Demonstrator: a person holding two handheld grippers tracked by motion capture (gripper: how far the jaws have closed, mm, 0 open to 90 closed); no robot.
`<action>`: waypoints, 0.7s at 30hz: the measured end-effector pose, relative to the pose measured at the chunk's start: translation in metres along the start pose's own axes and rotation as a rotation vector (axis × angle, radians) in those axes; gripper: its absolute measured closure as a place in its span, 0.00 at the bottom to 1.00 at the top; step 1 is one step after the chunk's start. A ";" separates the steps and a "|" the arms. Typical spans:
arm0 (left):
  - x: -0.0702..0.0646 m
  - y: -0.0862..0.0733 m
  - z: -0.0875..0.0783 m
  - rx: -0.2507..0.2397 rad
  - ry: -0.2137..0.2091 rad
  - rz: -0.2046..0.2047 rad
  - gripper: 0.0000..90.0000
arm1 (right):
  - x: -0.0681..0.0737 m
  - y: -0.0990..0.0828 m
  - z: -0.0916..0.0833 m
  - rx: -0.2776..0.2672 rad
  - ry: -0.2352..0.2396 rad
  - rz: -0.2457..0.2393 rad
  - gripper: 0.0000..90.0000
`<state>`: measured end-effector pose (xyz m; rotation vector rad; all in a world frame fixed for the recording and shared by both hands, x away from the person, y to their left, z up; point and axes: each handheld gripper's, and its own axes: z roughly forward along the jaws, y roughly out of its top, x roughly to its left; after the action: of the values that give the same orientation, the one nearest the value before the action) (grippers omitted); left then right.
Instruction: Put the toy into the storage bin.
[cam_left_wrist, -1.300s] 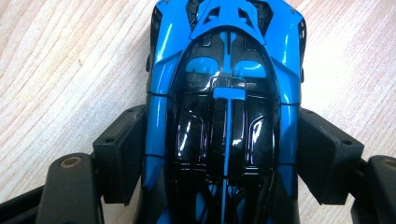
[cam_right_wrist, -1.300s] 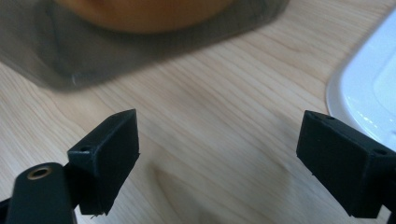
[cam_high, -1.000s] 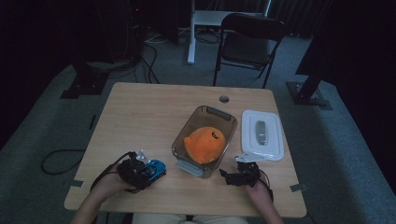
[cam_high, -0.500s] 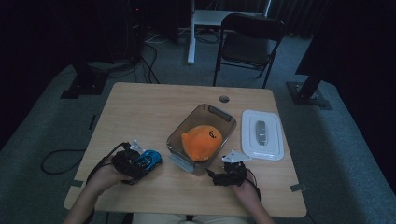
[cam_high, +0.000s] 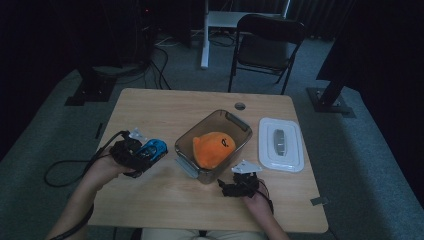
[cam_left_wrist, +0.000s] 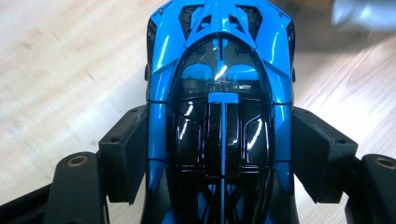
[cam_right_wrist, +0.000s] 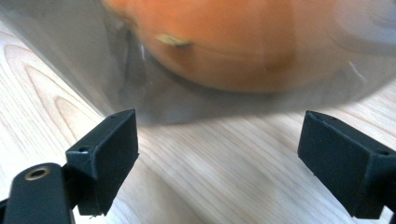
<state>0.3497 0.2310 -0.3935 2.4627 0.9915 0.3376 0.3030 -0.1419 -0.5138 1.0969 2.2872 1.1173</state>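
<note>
A blue and black toy car (cam_left_wrist: 219, 107) sits between the jaws of my left gripper (cam_left_wrist: 219, 154), and both pads press on its sides. In the high view the left gripper (cam_high: 136, 154) holds the toy car (cam_high: 153, 150) above the table's left half, left of the clear bin (cam_high: 186, 145). An orange plush toy (cam_high: 214, 148) lies inside that bin. My right gripper (cam_high: 239, 186) stands open at the bin's near side, its jaws wide apart on the wood in front of the bin wall (cam_right_wrist: 154, 100), with the plush toy (cam_right_wrist: 224, 42) behind the wall.
A white lid (cam_high: 282, 144) lies flat right of the bin. The wooden table (cam_high: 165, 110) has a round cable hole (cam_high: 240, 106) near its far edge. A black folding chair (cam_high: 265, 40) stands beyond the table. A cable (cam_high: 65, 165) trails off the left edge.
The left gripper has risen with the toy car and moved right toward the bin. The right gripper has slid left along the bin's near side.
</note>
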 end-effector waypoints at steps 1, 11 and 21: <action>0.001 0.004 -0.004 -0.008 0.001 0.000 0.32 | -0.002 -0.002 -0.001 0.001 0.000 0.005 0.13; -0.001 0.046 -0.021 -0.047 -0.004 0.044 0.32 | -0.013 -0.016 -0.009 0.014 -0.021 0.029 0.13; -0.009 0.081 -0.023 -0.062 -0.023 0.085 0.32 | -0.011 -0.017 -0.007 0.032 -0.024 0.012 0.13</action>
<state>0.3819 0.1805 -0.3331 2.4510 0.8563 0.3615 0.2971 -0.1609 -0.5230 1.1319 2.2906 1.0695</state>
